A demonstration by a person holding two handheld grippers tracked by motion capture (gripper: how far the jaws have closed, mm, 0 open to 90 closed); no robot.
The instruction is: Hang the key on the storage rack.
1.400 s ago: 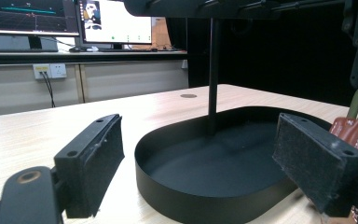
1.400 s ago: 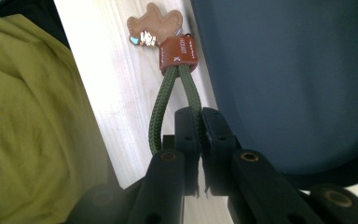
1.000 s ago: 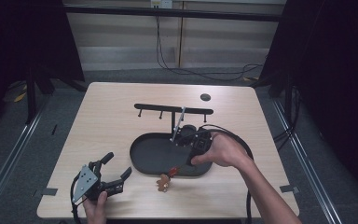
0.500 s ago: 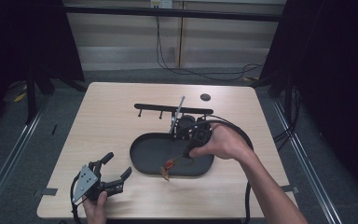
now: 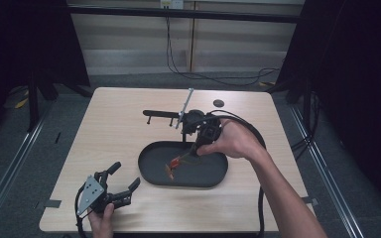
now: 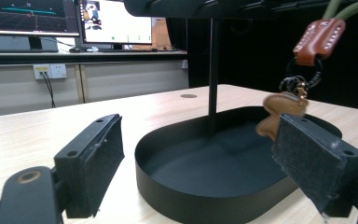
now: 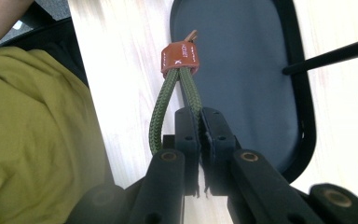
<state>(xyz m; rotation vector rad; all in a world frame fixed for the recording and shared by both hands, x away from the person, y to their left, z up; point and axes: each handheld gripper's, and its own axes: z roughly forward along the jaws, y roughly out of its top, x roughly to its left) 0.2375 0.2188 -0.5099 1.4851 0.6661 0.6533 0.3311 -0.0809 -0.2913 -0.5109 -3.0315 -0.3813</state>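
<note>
right gripper view: right gripper (image 7: 199, 116) clamped on keychain (image 7: 179, 58) cord; it dangles below over black tray (image 7: 303, 121), rack bar (image 5: 166, 114) just beyond. left gripper (image 5: 121, 182) jaws apart, farther off.

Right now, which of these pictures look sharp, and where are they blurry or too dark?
High view: dim and soft, dark at the sides, the keychain tiny. Left gripper view: the near jaws blurred, the black tray and table clearer. Right gripper view: the green cord and brown tag sharp, the table washed out by glare.
</note>
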